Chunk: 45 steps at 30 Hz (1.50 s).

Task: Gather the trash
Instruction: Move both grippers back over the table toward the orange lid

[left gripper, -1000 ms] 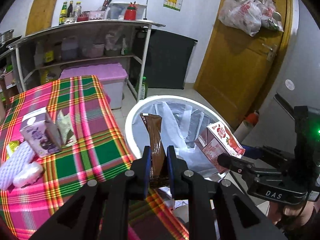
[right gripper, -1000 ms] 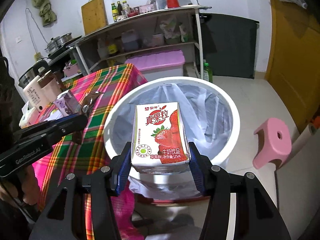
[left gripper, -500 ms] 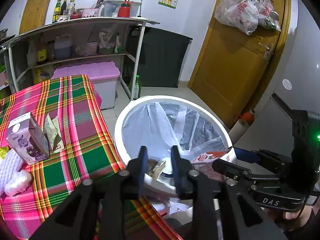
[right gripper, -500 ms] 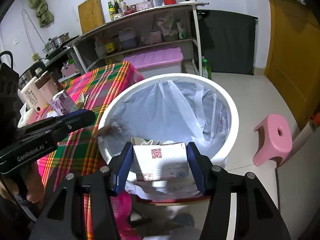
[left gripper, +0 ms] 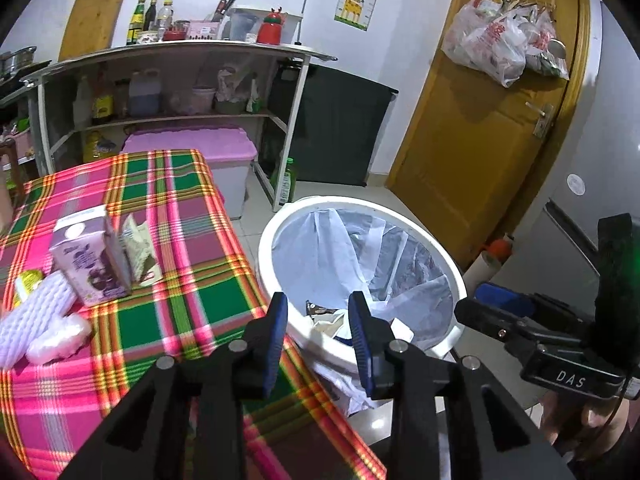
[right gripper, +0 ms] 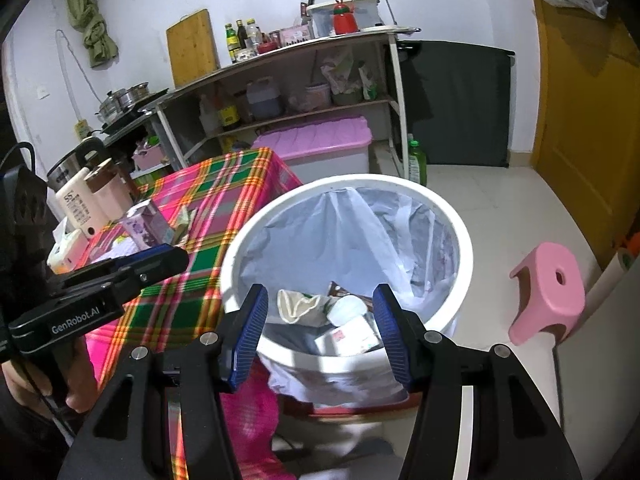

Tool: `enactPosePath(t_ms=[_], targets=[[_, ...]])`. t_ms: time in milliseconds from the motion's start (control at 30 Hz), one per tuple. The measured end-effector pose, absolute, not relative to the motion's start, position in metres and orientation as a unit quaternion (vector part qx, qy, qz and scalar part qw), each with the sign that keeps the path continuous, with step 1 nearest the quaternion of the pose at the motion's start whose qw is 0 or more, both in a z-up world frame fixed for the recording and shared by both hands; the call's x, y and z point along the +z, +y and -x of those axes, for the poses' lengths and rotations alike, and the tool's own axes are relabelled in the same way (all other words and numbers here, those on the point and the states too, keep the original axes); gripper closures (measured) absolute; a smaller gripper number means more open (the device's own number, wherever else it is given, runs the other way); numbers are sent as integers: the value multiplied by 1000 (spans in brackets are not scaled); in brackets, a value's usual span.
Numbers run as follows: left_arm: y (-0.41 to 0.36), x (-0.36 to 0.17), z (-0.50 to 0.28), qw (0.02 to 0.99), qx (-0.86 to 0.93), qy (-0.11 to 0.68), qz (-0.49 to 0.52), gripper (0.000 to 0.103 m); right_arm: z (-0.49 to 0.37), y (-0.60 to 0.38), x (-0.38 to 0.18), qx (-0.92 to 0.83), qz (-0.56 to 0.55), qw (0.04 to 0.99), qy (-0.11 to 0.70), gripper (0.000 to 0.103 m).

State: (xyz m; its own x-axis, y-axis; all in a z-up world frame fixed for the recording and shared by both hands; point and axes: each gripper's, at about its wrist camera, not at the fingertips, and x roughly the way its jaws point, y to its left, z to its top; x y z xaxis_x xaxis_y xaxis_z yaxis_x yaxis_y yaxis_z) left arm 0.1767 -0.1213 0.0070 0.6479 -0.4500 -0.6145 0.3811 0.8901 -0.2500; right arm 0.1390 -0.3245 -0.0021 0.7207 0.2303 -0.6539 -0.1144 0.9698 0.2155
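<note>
A white trash bin (left gripper: 269, 248) (right gripper: 467, 240) lined with a clear bag stands beside the plaid-covered table (left gripper: 180, 200). My left gripper (left gripper: 316, 300) hovers open over the bin's near rim with nothing between its blue pads. My right gripper (right gripper: 320, 292) is open and empty above the bin too. Inside lie a white milk carton (right gripper: 348, 336), a brown wrapper (right gripper: 338, 289) and crumpled paper (right gripper: 296, 306). On the table are a purple drink carton (left gripper: 88, 256) (right gripper: 146, 226), a torn wrapper (left gripper: 138, 252), white foam pieces (left gripper: 36, 316) and a yellow packet (left gripper: 26, 282).
A pink stool (right gripper: 548, 284) stands on the floor right of the bin. Behind the table are a pink-lidded storage box (left gripper: 192, 146) and a metal shelf (left gripper: 176, 52) with bottles. A yellow door (left gripper: 480, 140) carries hanging plastic bags. Bottles and a kettle crowd the table's far end (right gripper: 92, 200).
The left gripper let go of the brown wrapper and the right let go of the strawberry milk carton; both dropped into the bin. Both grippers now stand open and empty.
</note>
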Motion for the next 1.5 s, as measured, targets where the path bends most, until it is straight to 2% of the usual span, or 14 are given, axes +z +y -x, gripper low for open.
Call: enactPosePath(t_ms=[467,867,1500], targets=[[-75,17,-139,928,-167,327,56,70,-116,-280,12,151,-57,925,343,46],[-32,2,-109,936,-104,330,66,70,-105,-241,10,202,-38,913,353,46],[52,-11,-100,937,-12,333,101,70,-127,-190,13,254,-15,900,355,46]])
